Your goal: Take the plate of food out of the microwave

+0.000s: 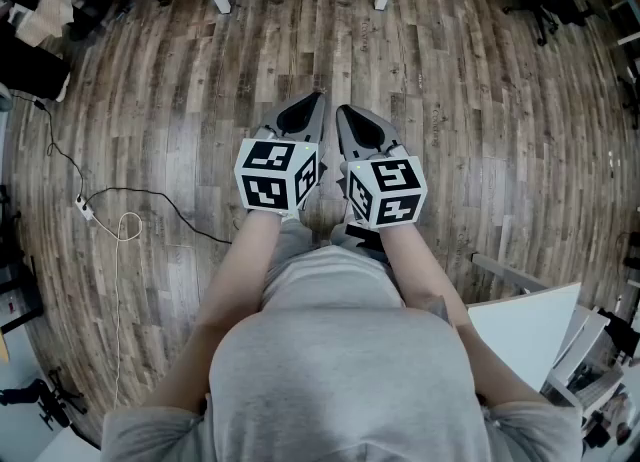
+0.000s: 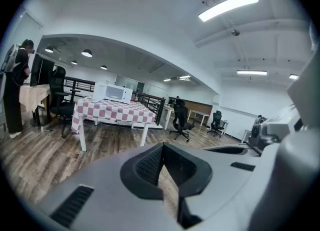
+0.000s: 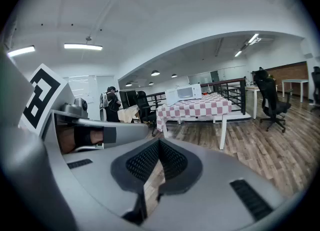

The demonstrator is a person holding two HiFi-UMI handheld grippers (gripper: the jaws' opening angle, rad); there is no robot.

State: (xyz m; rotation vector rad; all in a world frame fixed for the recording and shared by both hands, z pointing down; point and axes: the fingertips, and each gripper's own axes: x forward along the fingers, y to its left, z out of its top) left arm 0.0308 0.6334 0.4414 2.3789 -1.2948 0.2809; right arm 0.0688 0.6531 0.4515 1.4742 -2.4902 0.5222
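While both tools hang at waist height over the brown plank floor [image 1: 450, 100], I judge the task not yet begun.

Head view, lower left: a thin black cable [image 1: 150, 195] loops across the boards to a small white plug block [image 1: 84, 206]. It is a trip risk if I walk that way with my eyes on the table.

Centre: the left gripper [image 1: 312, 110], grey with a black-and-white marker cube, has its jaws pressed together with nothing between them. Just beside it is the right gripper [image 1: 350, 120], of the same build, its jaws likewise closed and empty.

Left gripper view, far left edge: a person in dark clothes [image 2: 15, 90] is standing. Next comes a black office chair [image 2: 60, 100], then a table under a red-and-white checked cloth [image 2: 115, 111]. The white box-shaped microwave [image 2: 114, 93] sits on top of it, left of centre in the frame and well apart from me. The plate of food is not visible. I take it to be inside, and from here I cannot tell whether the door is shut.

Risks ahead, as I judge them:
- The person or the chair may be in my path, so a bump on the way in is possible.
- With the jaws closed, I must open them before reaching for the door or the plate rim, or they will only shove.
- A one-sided pinch on the plate rim would tip it, so the food could slide or the plate could catch the microwave's sill on the way out.
- With both grippers carried this close together, they could knock each other.
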